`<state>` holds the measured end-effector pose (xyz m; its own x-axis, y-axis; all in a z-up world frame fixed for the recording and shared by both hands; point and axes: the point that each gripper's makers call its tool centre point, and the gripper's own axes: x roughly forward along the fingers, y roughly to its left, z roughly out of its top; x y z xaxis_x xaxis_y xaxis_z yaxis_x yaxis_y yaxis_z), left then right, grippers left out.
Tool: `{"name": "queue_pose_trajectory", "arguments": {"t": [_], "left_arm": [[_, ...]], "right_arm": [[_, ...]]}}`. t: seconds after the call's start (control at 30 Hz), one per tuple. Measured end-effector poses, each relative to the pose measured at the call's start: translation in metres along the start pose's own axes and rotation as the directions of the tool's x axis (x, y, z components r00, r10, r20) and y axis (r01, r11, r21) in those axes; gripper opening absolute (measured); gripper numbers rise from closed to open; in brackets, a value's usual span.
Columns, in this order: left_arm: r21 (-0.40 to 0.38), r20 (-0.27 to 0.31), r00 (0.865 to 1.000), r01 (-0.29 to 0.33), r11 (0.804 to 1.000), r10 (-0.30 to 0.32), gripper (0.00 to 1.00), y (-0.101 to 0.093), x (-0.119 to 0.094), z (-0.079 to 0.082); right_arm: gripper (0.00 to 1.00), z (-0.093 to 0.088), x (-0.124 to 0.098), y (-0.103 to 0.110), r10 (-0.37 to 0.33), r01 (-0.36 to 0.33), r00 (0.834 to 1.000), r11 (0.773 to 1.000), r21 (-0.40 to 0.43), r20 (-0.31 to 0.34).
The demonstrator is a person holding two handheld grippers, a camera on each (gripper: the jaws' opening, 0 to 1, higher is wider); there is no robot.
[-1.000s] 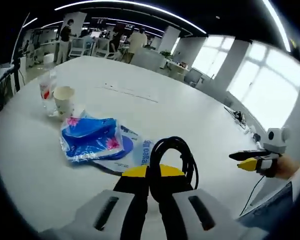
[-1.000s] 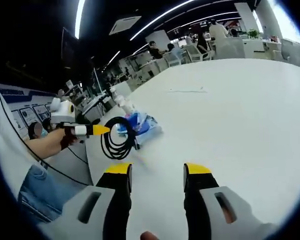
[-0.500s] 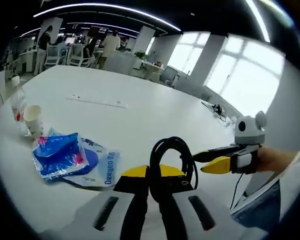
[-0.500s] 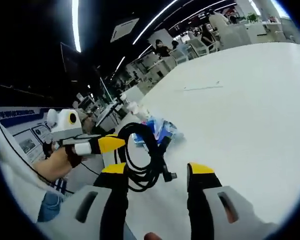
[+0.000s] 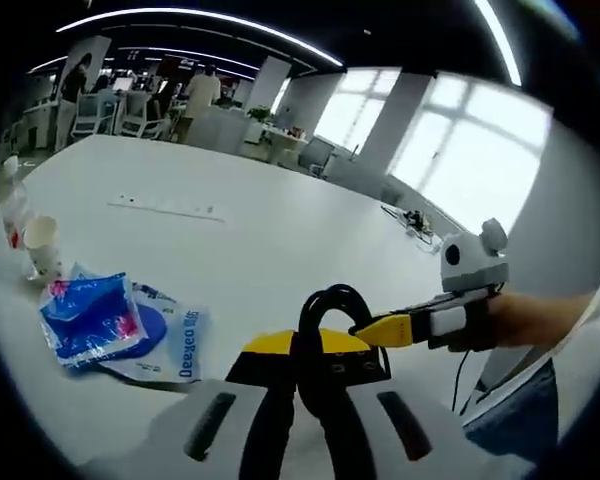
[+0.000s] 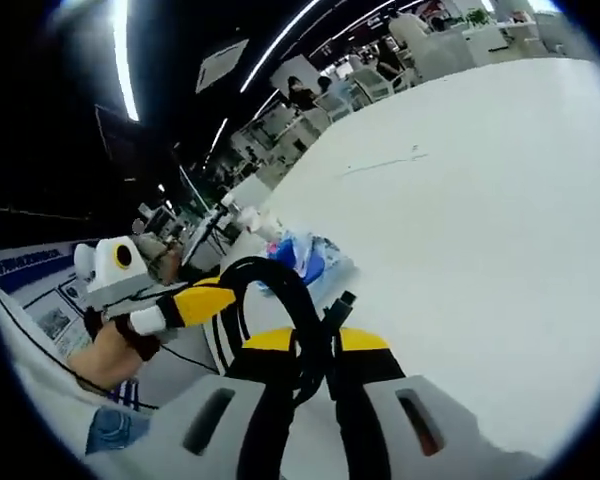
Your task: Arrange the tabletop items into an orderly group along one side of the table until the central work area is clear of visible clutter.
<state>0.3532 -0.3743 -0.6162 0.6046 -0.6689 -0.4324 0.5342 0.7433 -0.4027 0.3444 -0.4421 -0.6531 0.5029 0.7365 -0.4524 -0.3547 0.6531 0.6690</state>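
Both the left gripper (image 5: pixel 298 352) and right gripper (image 6: pixel 315 345) clamp the black cable (image 6: pixel 280 300) near the tabletop (image 6: pixel 480 200) edge; wide bare surface beyond.

Open-plan office under a dark ceiling (image 5: pixel 280 20) crossed by long curved light strips (image 5: pixel 200 20). Tall bright windows (image 5: pixel 460 150) along one wall, split by pale columns (image 5: pixel 385 120). Beyond the far edge of the large white table (image 5: pixel 280 230), desks and chairs (image 5: pixel 110 105), with people (image 5: pixel 195 95) standing among them.
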Motion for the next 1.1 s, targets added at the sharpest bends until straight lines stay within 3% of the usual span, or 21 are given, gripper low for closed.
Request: {"name": "queue_pose_trajectory", "arguments": {"t": [0.07, 0.2, 0.37, 0.47, 0.53, 0.6, 0.63, 0.67, 0.7, 0.73, 0.83, 0.93, 1.0, 1.07, 1.1], "left_arm": [[0.007, 0.010, 1.000, 0.002, 1.000, -0.002, 0.04, -0.001, 0.002, 0.002], [-0.020, 0.046, 0.999, -0.024, 1.000, 0.025, 0.05, 0.005, 0.005, 0.006], [-0.040, 0.089, 0.996, -0.015, 0.999, 0.019, 0.08, 0.004, 0.005, 0.012], [-0.071, 0.099, 0.995, -0.018, 0.997, 0.025, 0.23, 0.009, 0.007, 0.010], [-0.167, 0.121, 0.992, -0.017, 0.986, 0.038, 0.41, 0.012, 0.008, 0.009], [-0.267, 0.149, 0.989, 0.044, 0.963, -0.004, 0.56, 0.008, 0.009, 0.007], [-0.329, 0.154, 0.987, 0.087, 0.940, -0.038, 0.59, 0.003, 0.009, 0.004], [-0.344, 0.153, 0.987, 0.101, 0.933, -0.051, 0.57, 0.000, 0.009, 0.002], [-0.396, 0.144, 0.985, 0.149, 0.906, -0.099, 0.52, -0.009, 0.010, -0.004], [-0.407, 0.139, 0.984, 0.161, 0.899, -0.113, 0.48, -0.012, 0.011, -0.007], [-0.401, 0.145, 0.984, 0.157, 0.903, -0.107, 0.41, -0.016, 0.015, -0.013], [-0.448, 0.169, 0.977, 0.192, 0.873, -0.128, 0.35, -0.025, 0.022, -0.012], [-0.450, 0.163, 0.975, 0.212, 0.867, -0.154, 0.23, -0.029, 0.023, -0.012], [-0.431, 0.145, 0.981, 0.179, 0.885, -0.128, 0.12, -0.023, 0.023, -0.015], [-0.437, 0.143, 0.981, 0.180, 0.881, -0.130, 0.12, -0.022, 0.023, -0.015]], "right_arm": [[0.11, 0.000, -0.001, 0.000, 0.002, -0.002, 1.000, 1.000, 0.000, 0.001], [0.09, 0.005, -0.005, 0.010, 0.072, -0.076, 0.997, 0.991, 0.111, 0.035], [0.08, 0.015, -0.011, 0.012, 0.108, -0.119, 0.989, 0.987, 0.110, 0.098], [0.08, 0.024, -0.015, 0.015, 0.135, -0.159, 0.979, 0.974, 0.158, 0.155], [0.08, 0.026, -0.017, 0.013, 0.131, -0.158, 0.978, 0.973, 0.166, 0.165], [0.08, 0.029, -0.019, 0.008, 0.110, -0.143, 0.978, 0.971, 0.190, 0.178], [0.08, 0.030, -0.020, 0.006, 0.104, -0.140, 0.977, 0.971, 0.193, 0.184], [0.08, 0.032, -0.021, 0.002, 0.098, -0.138, 0.976, 0.970, 0.200, 0.196], [0.09, 0.033, -0.022, 0.000, 0.096, -0.141, 0.974, 0.967, 0.214, 0.208], [0.09, 0.034, -0.023, -0.002, 0.094, -0.144, 0.972, 0.963, 0.230, 0.217], [0.09, 0.035, -0.024, -0.007, 0.085, -0.147, 0.969, 0.954, 0.262, 0.232], [0.09, 0.033, -0.023, -0.004, 0.090, -0.146, 0.970, 0.958, 0.246, 0.225], [0.09, 0.028, -0.020, -0.003, 0.083, -0.129, 0.976, 0.966, 0.225, 0.204], [0.09, 0.028, -0.021, -0.005, 0.076, -0.123, 0.975, 0.967, 0.224, 0.208], [0.09, 0.028, -0.021, -0.005, 0.077, -0.125, 0.975, 0.966, 0.227, 0.209]]}}
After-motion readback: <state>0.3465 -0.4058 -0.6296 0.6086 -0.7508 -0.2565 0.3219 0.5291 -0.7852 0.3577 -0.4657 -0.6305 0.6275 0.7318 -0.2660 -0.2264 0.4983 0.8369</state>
